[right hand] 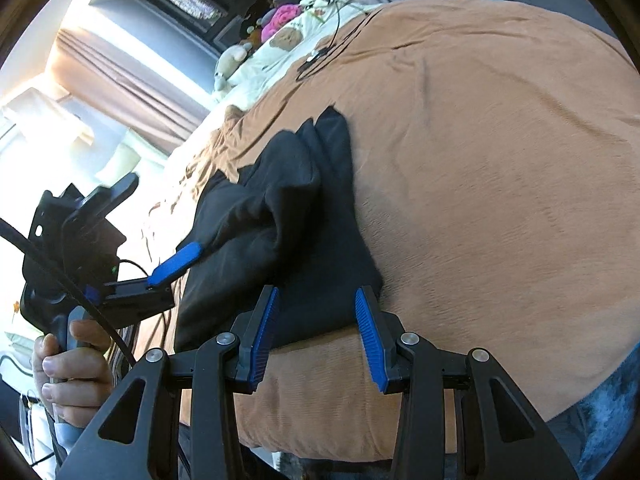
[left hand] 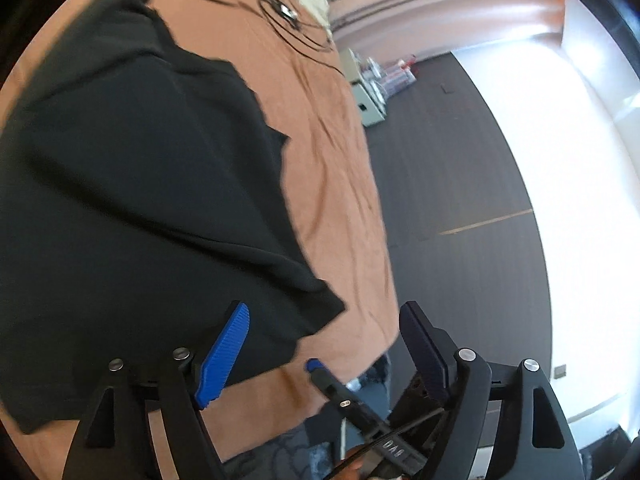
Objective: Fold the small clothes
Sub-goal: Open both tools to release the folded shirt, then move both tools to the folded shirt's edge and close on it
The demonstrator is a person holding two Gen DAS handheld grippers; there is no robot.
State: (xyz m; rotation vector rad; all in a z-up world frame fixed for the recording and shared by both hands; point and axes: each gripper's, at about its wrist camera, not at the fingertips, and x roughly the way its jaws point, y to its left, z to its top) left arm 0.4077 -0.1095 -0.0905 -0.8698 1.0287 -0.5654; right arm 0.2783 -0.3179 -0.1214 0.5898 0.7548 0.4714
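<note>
Nearest, the right gripper [right hand: 316, 334] hangs with its jaws spread and nothing between them, poised just over the near edge of the black garment [right hand: 288, 216], presumably to take that hem for a fold. Beside it, the left gripper [left hand: 324, 354] is likewise spread wide and empty, a dark corner of the same garment [left hand: 132, 184] lying just ahead of its fingers. Seen from the right wrist, the cloth is bunched and partly doubled over, so folding appears unfinished. It rests on the orange bedspread [right hand: 500, 168]. Beyond lie a coiled black cable [left hand: 288, 20] and cream bedding [right hand: 288, 56].
</note>
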